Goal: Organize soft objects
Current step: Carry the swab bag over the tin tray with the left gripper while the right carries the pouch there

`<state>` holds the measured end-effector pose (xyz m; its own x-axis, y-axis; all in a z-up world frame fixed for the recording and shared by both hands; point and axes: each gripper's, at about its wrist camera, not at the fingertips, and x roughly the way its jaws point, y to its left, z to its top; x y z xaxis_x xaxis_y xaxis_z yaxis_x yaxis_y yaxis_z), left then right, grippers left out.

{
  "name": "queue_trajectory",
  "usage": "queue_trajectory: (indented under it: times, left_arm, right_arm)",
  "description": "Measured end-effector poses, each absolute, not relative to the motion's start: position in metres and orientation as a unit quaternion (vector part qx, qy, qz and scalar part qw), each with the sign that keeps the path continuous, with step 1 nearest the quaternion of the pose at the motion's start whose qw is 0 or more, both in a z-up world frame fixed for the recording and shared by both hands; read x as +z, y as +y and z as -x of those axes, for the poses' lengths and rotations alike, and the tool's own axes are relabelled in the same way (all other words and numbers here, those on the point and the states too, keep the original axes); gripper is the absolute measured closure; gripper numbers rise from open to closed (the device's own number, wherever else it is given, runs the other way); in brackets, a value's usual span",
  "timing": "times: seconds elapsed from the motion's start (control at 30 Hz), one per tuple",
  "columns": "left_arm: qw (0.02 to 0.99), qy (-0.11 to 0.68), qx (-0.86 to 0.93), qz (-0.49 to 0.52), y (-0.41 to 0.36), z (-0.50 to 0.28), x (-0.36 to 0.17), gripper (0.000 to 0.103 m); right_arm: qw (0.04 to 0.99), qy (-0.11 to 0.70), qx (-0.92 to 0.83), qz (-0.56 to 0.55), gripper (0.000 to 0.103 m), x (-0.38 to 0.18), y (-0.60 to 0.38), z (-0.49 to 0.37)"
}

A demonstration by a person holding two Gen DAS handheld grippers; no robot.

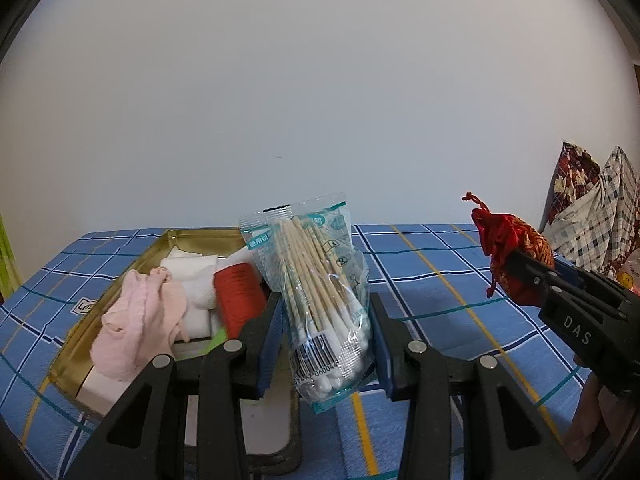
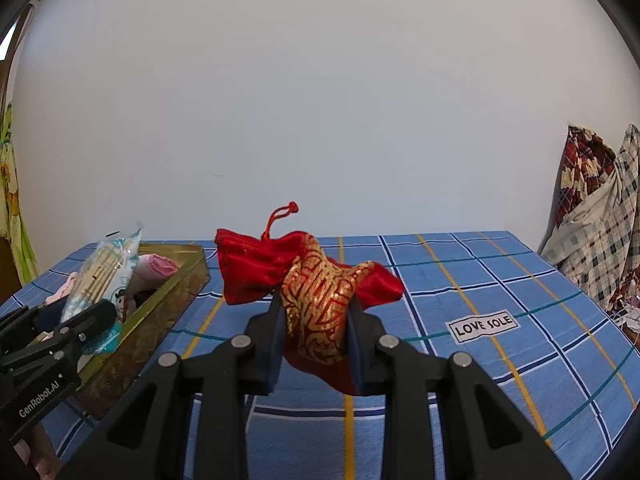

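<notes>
My left gripper (image 1: 326, 320) is shut on a clear packet of cotton swabs (image 1: 320, 280), held upright just right of a gold tin box (image 1: 80, 344). The box holds a pink cloth (image 1: 140, 320), white cloths (image 1: 192, 276) and a red item (image 1: 240, 296). My right gripper (image 2: 316, 320) is shut on a red and gold drawstring pouch (image 2: 316, 300), held above the blue checked cloth. In the left wrist view the pouch (image 1: 516, 248) and the right gripper (image 1: 520, 270) show at the right. In the right wrist view the swab packet (image 2: 100, 276) and the box (image 2: 160, 312) show at the left.
The table is covered by a blue checked cloth (image 2: 500, 360) with a "LOVE SOLE" label (image 2: 483, 326). A pile of patterned fabric (image 2: 596, 220) stands at the far right. A white wall is behind the table.
</notes>
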<state>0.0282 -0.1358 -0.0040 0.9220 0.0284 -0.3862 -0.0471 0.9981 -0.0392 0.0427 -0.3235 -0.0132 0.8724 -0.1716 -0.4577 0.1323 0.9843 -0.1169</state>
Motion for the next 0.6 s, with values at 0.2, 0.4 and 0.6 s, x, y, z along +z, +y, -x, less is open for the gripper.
queue_trajectory:
  times: [0.2, 0.4, 0.6]
  left_arm:
    - [0.980, 0.195, 0.030, 0.028, -0.126, -0.023, -0.004, 0.060]
    - [0.980, 0.192, 0.039, 0.027, -0.121, -0.017, -0.003, 0.060]
    - [0.980, 0.192, 0.047, 0.034, -0.112, -0.013, -0.003, 0.060]
  right_arm:
    - [0.967, 0.241, -0.068, 0.042, 0.077, -0.018, -0.323, -0.045]
    - [0.968, 0.241, -0.056, 0.048, 0.076, -0.023, -0.317, -0.048]
    - [0.968, 0.242, -0.043, 0.054, 0.076, -0.029, -0.307, -0.051]
